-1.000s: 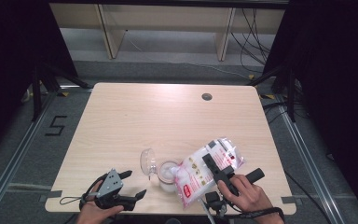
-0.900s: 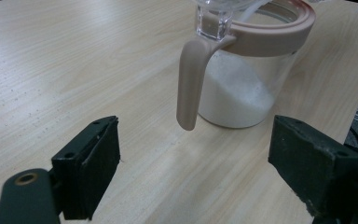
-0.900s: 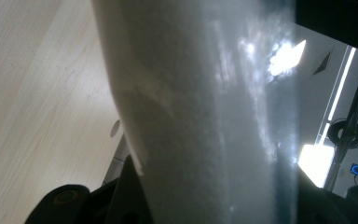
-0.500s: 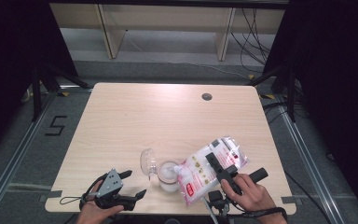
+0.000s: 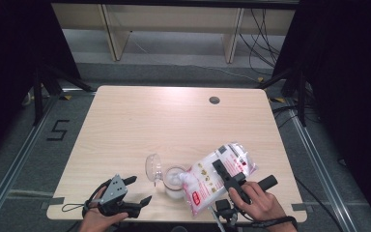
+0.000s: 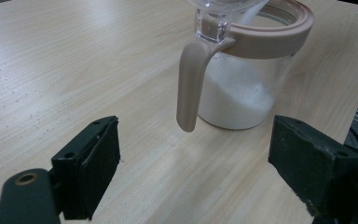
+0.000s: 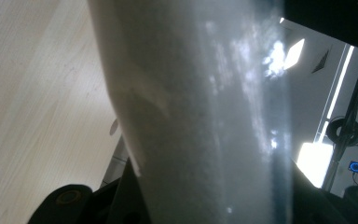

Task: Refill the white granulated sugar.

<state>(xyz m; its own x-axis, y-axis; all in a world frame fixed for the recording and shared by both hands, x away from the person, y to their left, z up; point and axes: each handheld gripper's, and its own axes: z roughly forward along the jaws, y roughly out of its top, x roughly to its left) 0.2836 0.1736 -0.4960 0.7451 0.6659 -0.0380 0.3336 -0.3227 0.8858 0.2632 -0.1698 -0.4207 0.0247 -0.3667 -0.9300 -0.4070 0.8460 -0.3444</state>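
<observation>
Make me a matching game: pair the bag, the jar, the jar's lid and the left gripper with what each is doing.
1. bag
2. jar
3. lid
4. left gripper

a. flipped open, standing up on its hinge
b. open and holding nothing, by the table's near edge
c. tilted, its corner over the jar's mouth
d. partly filled with white powder

Pairs: 1-c, 2-d, 3-a, 4-b

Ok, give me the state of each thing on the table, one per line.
Jar: upright, lid open, partly filled with white powder.
Lid: flipped up.
Bag: tilted, mouth at the jar, gripped by right gripper.
Left gripper: fingers open, empty, beside the jar.
</observation>
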